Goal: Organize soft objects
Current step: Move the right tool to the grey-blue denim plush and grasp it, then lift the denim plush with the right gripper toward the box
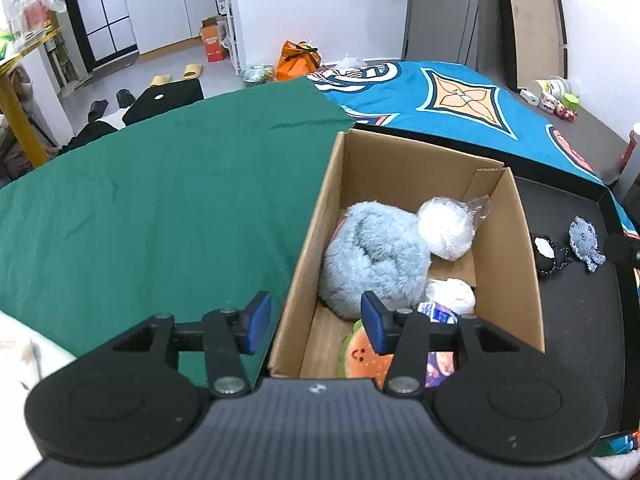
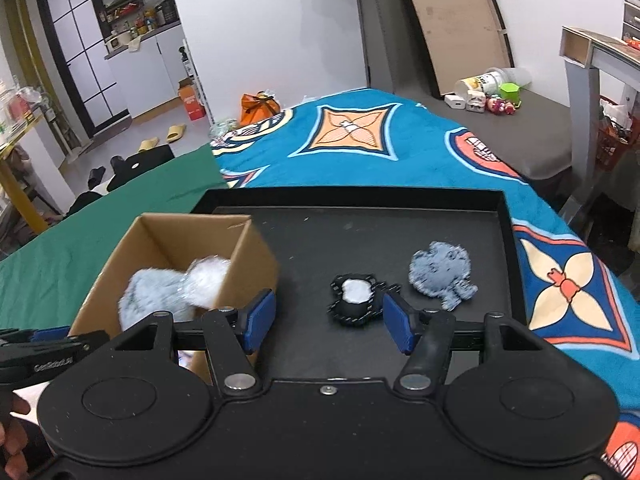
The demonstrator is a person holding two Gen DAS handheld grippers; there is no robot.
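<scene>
Left gripper spread, empty, above cardboard box holding fluffy grey plush. Right gripper spread, empty, aimed at black-white plush; blue-grey octopus plush beside it on black tray, 2 awaiting boxing.

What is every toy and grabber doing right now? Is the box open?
Cardboard box: open-topped, upright, partly filled.
Fluffy grey plush: lying inside the box.
Burger plush: inside the box, partly hidden.
Black-and-white plush: lying on the black tray.
Grey octopus plush: lying on the tray.
Left gripper: open, empty.
Right gripper: open, empty.
</scene>
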